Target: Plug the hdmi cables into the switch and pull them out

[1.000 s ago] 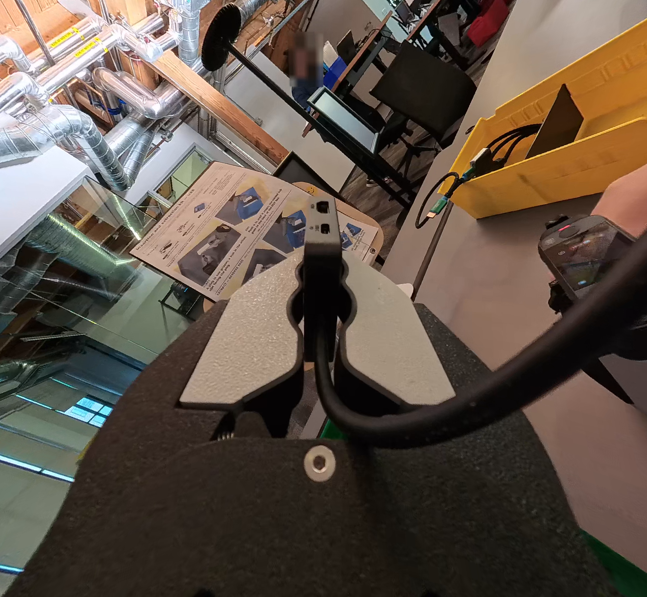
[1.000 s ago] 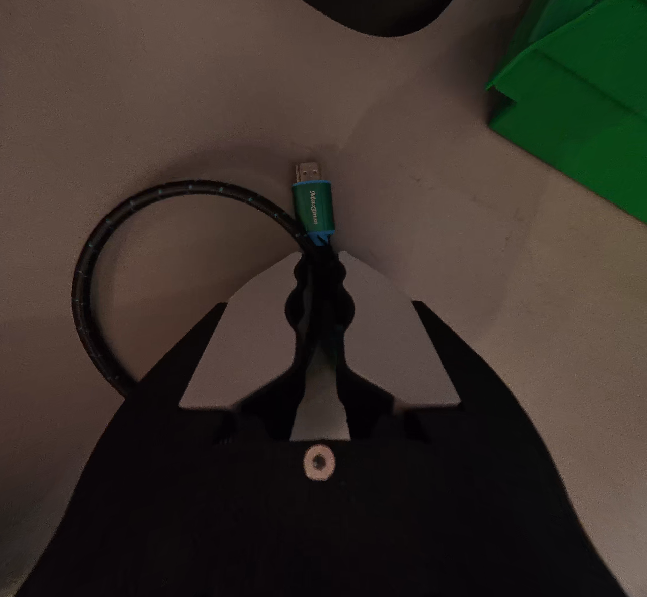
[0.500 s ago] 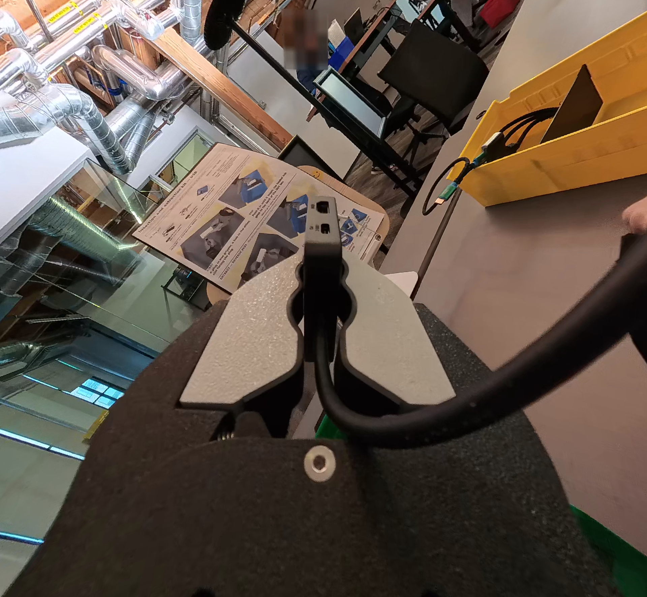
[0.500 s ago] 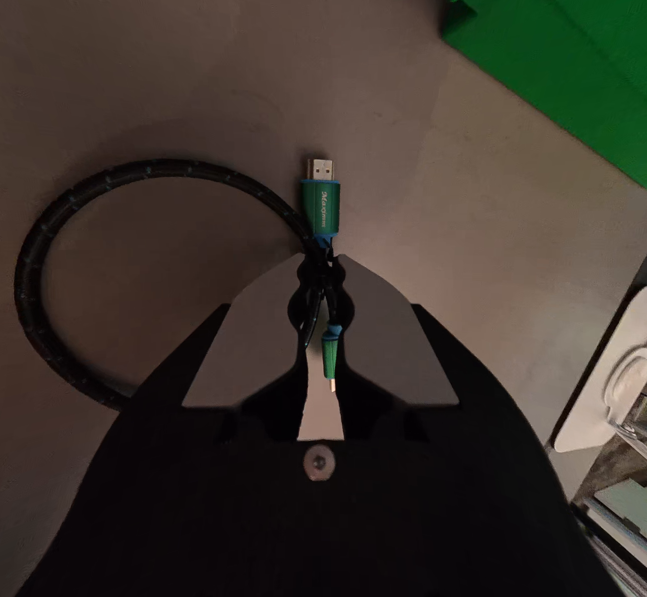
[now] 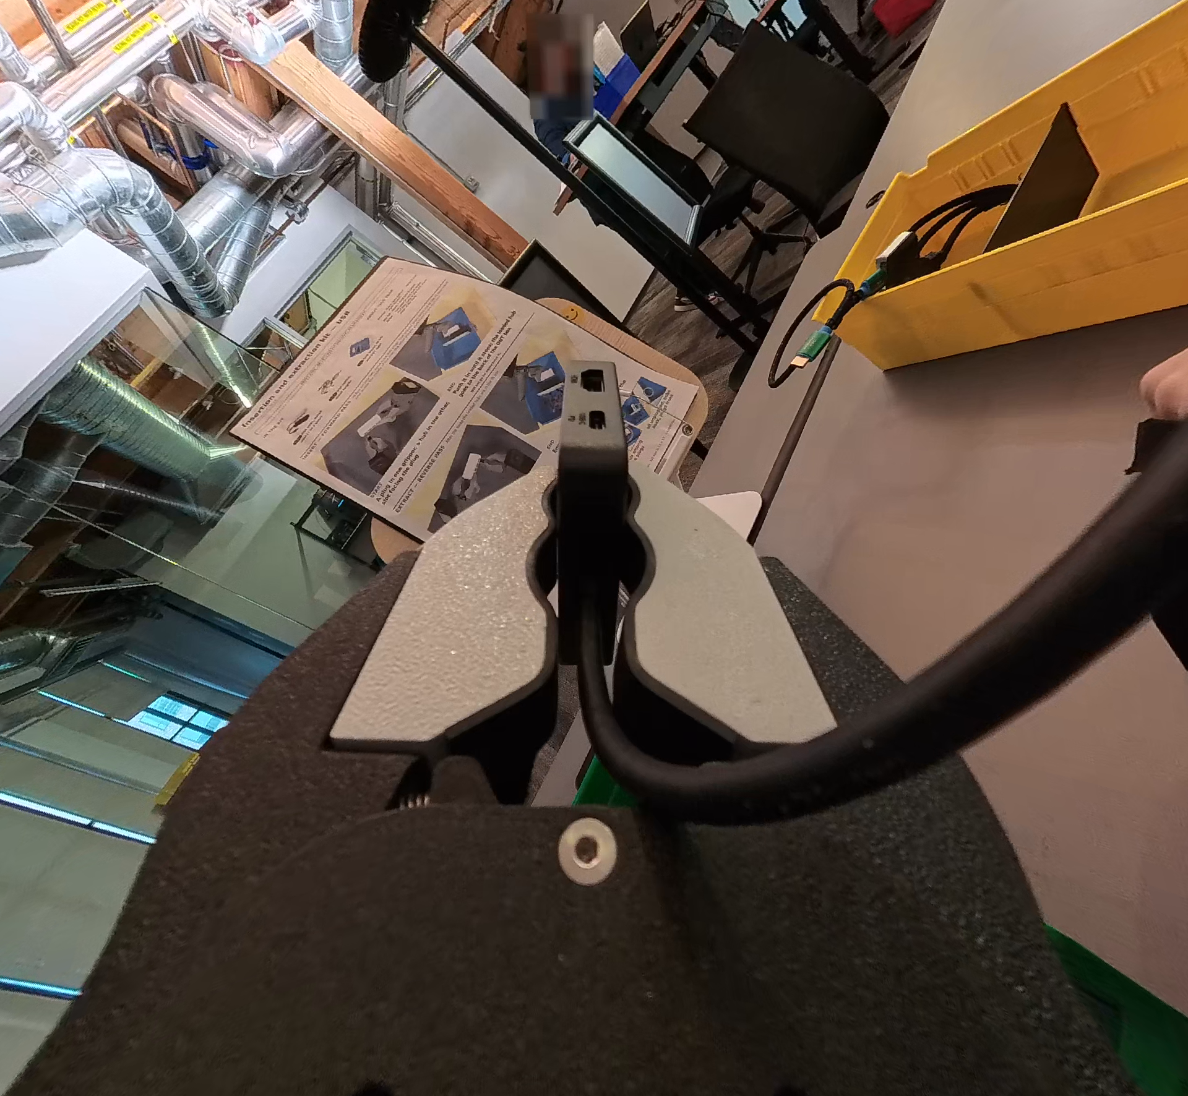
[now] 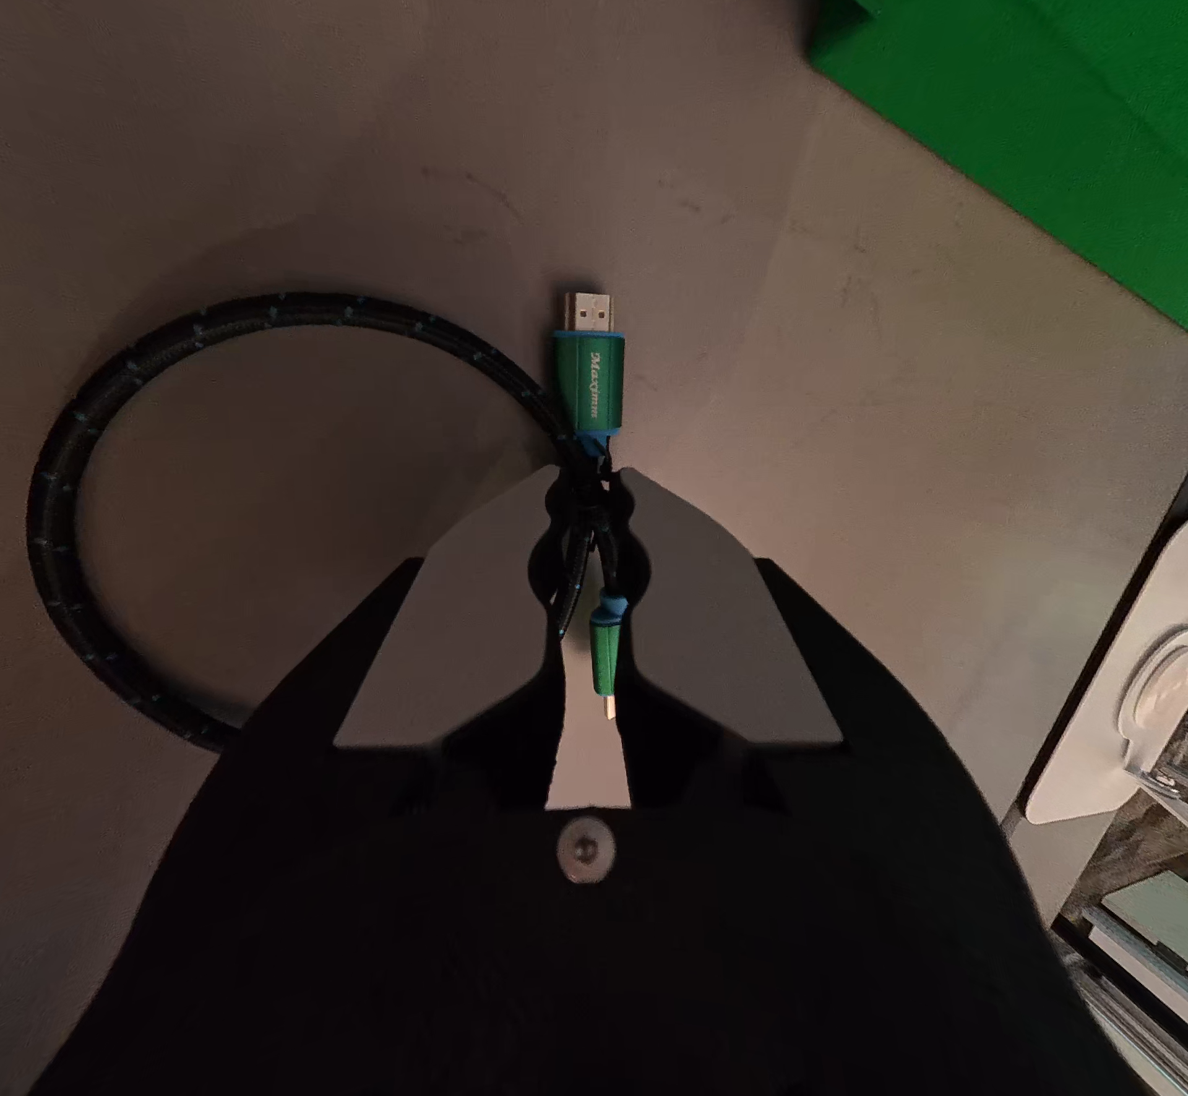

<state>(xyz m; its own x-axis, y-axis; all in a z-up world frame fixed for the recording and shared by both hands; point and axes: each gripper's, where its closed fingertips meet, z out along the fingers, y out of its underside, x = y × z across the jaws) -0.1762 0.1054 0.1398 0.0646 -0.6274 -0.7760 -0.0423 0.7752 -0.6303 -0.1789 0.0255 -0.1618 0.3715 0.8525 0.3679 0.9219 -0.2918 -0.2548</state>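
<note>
My right claw [image 6: 588,474] has lifted its pinched cable [image 6: 588,384] off the grey table [image 6: 836,422]; my left claw [image 5: 591,487] pinches the switch [image 5: 591,422], yellow bin [image 5: 1028,281] at two o'clock.

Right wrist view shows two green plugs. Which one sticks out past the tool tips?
The larger green HDMI plug with the silver end: it points forward beyond the right tool. The smaller green plug hangs back between the fingers, tip toward the camera.

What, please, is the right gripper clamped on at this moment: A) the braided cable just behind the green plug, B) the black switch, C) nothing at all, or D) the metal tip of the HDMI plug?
A: in the right wrist view the right gripper pinches the braided cable just behind the green plug, whose metal tip pokes out free ahead of the fingers.
</note>
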